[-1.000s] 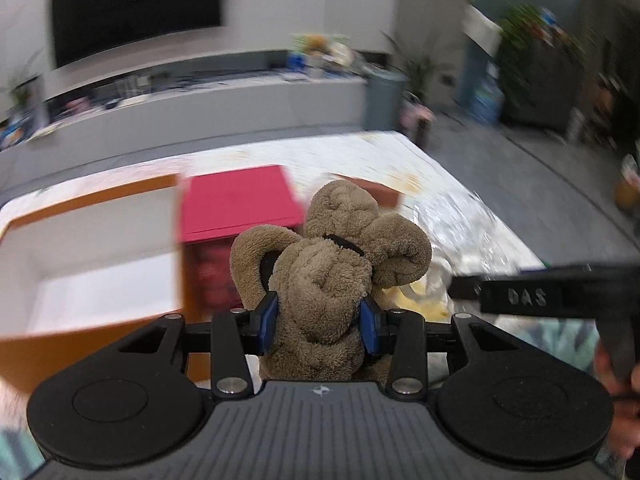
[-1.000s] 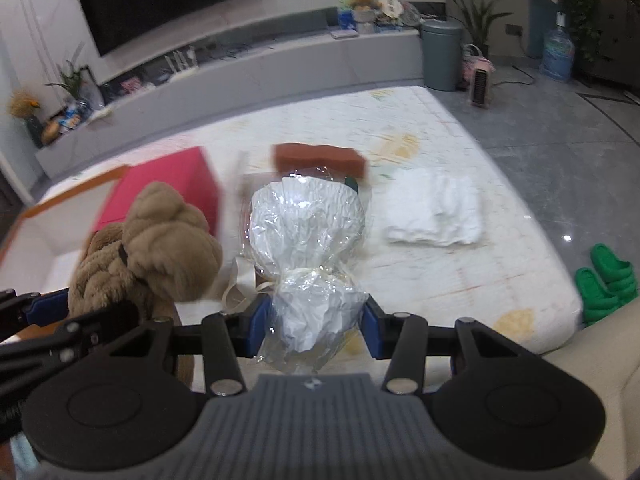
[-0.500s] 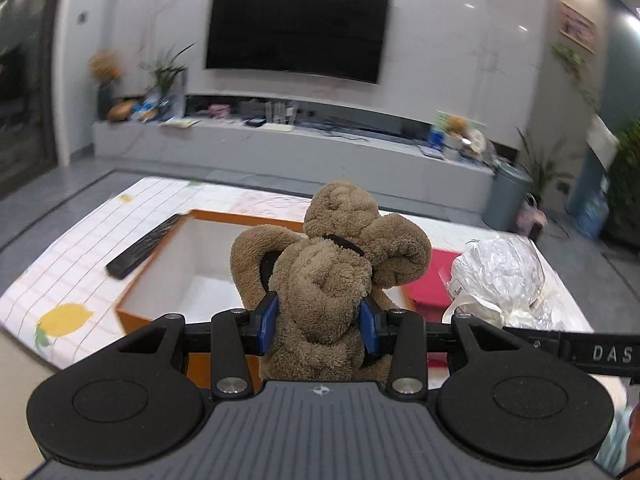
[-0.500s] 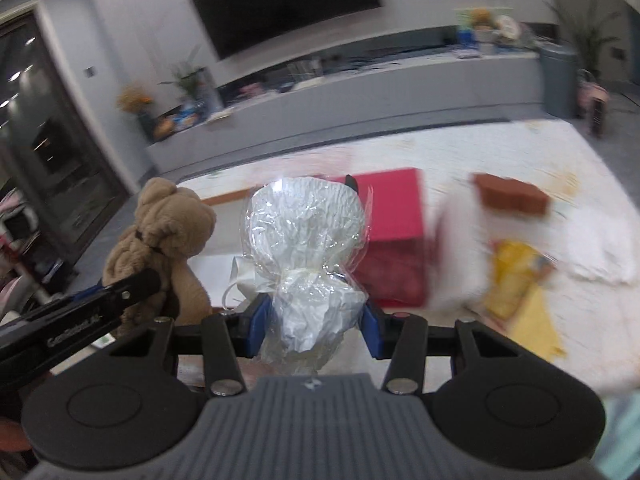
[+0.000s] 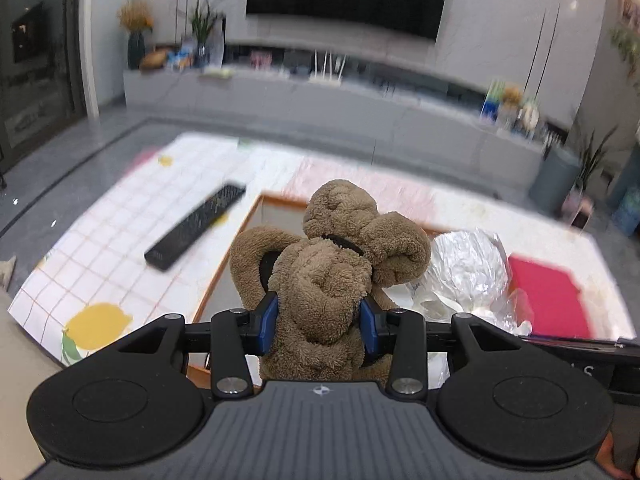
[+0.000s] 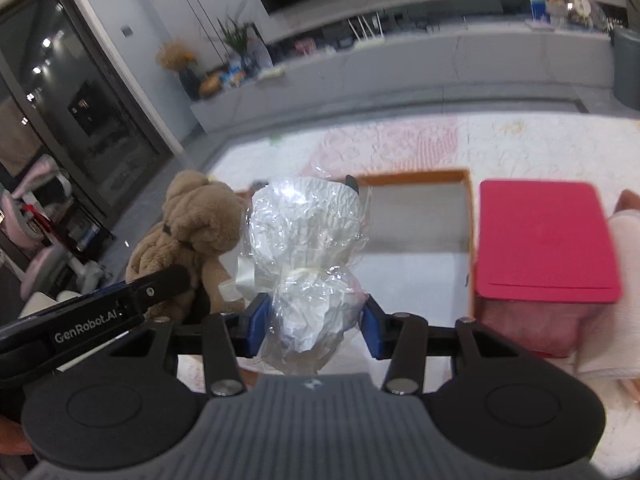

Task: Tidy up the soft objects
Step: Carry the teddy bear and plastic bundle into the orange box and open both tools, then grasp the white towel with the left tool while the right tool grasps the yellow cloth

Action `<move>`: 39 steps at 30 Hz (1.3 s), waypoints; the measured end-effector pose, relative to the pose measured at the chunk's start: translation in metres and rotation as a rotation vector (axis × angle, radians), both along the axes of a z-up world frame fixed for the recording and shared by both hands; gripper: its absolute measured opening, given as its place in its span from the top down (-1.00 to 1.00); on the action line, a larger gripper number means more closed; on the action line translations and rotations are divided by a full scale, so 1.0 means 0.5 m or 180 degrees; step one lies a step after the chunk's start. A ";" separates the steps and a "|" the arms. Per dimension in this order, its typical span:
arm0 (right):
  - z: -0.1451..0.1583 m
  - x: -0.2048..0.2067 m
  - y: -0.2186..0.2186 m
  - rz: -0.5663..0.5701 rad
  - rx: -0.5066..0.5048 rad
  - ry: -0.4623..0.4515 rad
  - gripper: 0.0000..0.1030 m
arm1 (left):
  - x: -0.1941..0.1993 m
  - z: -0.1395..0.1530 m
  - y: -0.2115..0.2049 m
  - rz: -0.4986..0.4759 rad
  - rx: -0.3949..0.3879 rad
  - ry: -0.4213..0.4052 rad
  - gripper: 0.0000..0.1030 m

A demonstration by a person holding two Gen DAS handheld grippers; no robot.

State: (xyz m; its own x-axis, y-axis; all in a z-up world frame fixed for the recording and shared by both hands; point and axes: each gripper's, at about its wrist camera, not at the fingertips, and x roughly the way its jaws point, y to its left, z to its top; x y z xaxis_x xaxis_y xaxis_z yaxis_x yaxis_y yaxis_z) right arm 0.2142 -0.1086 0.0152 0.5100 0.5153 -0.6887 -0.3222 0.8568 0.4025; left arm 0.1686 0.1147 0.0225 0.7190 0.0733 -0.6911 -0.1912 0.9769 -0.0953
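My left gripper [image 5: 320,330] is shut on a brown plush bear [image 5: 332,264], its blue pads pressing the bear's body, and holds it up over the near rim of an orange-edged white box [image 5: 224,268]. My right gripper [image 6: 312,326] is shut on a white soft toy wrapped in clear plastic [image 6: 304,224], held above the same box [image 6: 416,216]. In the right wrist view the bear [image 6: 192,232] hangs just left of the wrapped toy, with the left gripper's black arm in front of it. The wrapped toy [image 5: 468,272] shows right of the bear in the left wrist view.
A red box with a lid [image 6: 544,240] stands right of the orange box, and a folded white cloth [image 6: 624,280] lies beyond it. A black remote [image 5: 196,228] lies on the checked mat [image 5: 116,248] to the left. A long grey cabinet [image 5: 320,108] runs along the far wall.
Both grippers have swung left with their loads, from the red box and cloth side to over the orange-edged box. The remote and the checked mat have come into view. Both grips are unchanged.
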 end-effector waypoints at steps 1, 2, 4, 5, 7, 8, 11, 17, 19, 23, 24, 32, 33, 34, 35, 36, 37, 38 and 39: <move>-0.016 0.017 0.013 0.0016 -0.0061 0.0073 0.07 | 0.011 -0.014 0.003 -0.0001 0.0006 0.0086 0.08; -0.029 0.028 0.021 0.0028 -0.0107 0.0137 0.07 | 0.024 -0.024 0.008 0.0001 0.0029 0.0173 0.08; -0.060 0.046 0.036 0.0051 -0.0196 0.0298 0.06 | 0.044 -0.044 0.011 -0.0028 0.0057 0.0309 0.07; -0.075 0.056 0.042 0.0070 -0.0229 0.0368 0.06 | 0.048 -0.050 0.012 -0.0025 0.0056 0.0359 0.07; -0.100 0.071 0.055 0.0081 -0.0334 0.0480 0.06 | 0.057 -0.063 0.015 -0.0015 0.0092 0.0454 0.06; -0.110 0.078 0.061 0.0089 -0.0366 0.0517 0.05 | 0.058 -0.067 0.011 -0.0015 0.0130 0.0503 0.06; -0.130 0.089 0.079 0.0133 -0.0434 0.0622 0.03 | 0.065 -0.084 0.006 -0.0035 0.0218 0.0586 0.05; -0.160 0.112 0.104 0.0210 -0.0538 0.0766 -0.01 | 0.082 -0.119 0.017 -0.0003 0.0268 0.0795 -0.02; -0.165 0.107 0.106 0.0242 -0.0578 0.0758 -0.04 | 0.078 -0.125 0.017 -0.0012 0.0280 0.0802 -0.06; -0.166 0.112 0.109 0.0252 -0.0656 0.0699 -0.12 | 0.067 -0.119 0.019 -0.0009 0.0278 0.0740 -0.13; -0.164 0.112 0.108 0.0251 -0.0666 0.0690 -0.13 | 0.063 -0.115 0.021 -0.0001 0.0253 0.0722 -0.23; -0.098 0.062 0.084 0.0255 -0.0620 0.0407 -0.22 | 0.012 -0.049 0.024 0.0124 0.0103 0.0363 -0.27; -0.086 0.053 0.079 0.0252 -0.0599 0.0333 -0.23 | -0.001 -0.038 0.021 0.0105 0.0076 0.0287 -0.27; -0.072 0.040 0.072 0.0245 -0.0575 0.0233 -0.24 | -0.015 -0.028 0.015 0.0082 0.0058 0.0212 -0.27; -0.057 0.022 0.064 0.0239 -0.0554 0.0133 -0.30 | -0.028 -0.018 0.008 0.0063 0.0055 0.0139 -0.27; -0.045 0.007 0.055 0.0229 -0.0535 0.0025 -0.32 | -0.039 -0.010 0.001 0.0051 0.0058 0.0076 -0.27; -0.034 -0.007 0.045 0.0206 -0.0524 -0.0063 -0.34 | -0.054 -0.001 -0.008 0.0036 0.0046 -0.0007 -0.27; -0.023 -0.021 0.032 0.0177 -0.0509 -0.0149 -0.34 | -0.065 0.006 -0.016 0.0015 0.0023 -0.0075 -0.27; -0.013 -0.036 0.018 0.0154 -0.0478 -0.0235 -0.35 | -0.076 0.013 -0.025 -0.0009 -0.0007 -0.0131 -0.27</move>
State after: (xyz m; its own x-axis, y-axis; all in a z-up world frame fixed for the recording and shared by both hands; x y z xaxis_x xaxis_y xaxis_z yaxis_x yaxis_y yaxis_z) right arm 0.1962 -0.0994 0.0086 0.5392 0.4346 -0.7214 -0.3884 0.8883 0.2449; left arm 0.1305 0.1021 0.0289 0.7471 0.0695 -0.6611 -0.1841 0.9772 -0.1053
